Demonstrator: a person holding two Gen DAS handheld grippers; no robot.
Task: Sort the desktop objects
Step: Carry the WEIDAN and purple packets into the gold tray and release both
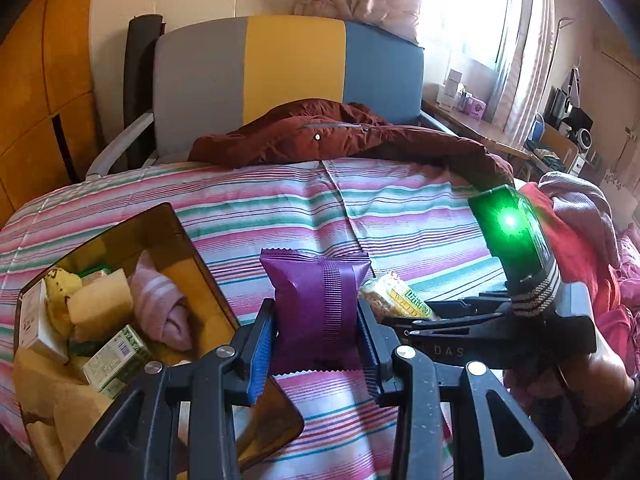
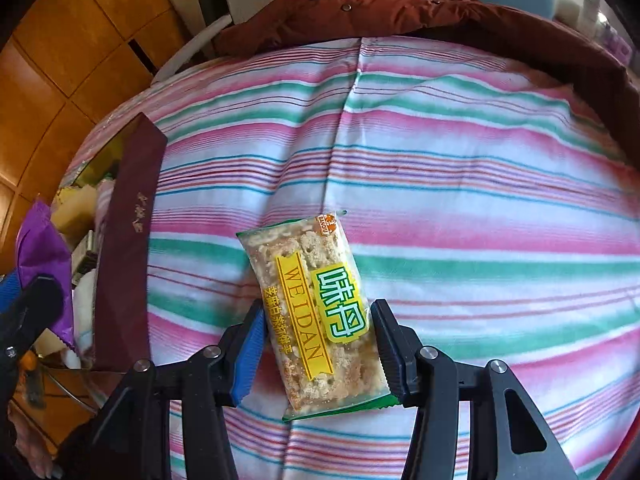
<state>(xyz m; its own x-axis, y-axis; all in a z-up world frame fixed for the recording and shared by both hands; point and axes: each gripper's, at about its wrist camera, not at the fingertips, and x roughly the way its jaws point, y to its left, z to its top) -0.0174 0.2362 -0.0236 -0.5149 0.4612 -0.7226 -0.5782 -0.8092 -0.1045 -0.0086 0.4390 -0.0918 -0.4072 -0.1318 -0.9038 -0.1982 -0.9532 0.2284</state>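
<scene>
Left wrist view shows the left gripper (image 1: 316, 328) pinching a purple snack packet (image 1: 316, 304) across its middle, both pads pressed into the foil, the packet lifted just to the right of the open brown box (image 1: 208, 264); that box already holds a banana (image 1: 60, 292), a rolled pink cloth (image 1: 160, 304) and small cartons (image 1: 116, 360). Right wrist view shows the right gripper (image 2: 320, 352) spread around a WEIDAN cracker packet (image 2: 316, 316) lying on the striped blanket (image 2: 440, 160); the right pad looks to touch the wrapper edge, the left pad stands just clear, so nothing is gripped yet. My reading: the purple packet goes into the box next; carry it over the near wall before letting go, and release low so it settles beside the cloth rather than bouncing off the rim. For the crackers, close gently on the packet's sides; too hard a squeeze would likely crumble them.
</scene>
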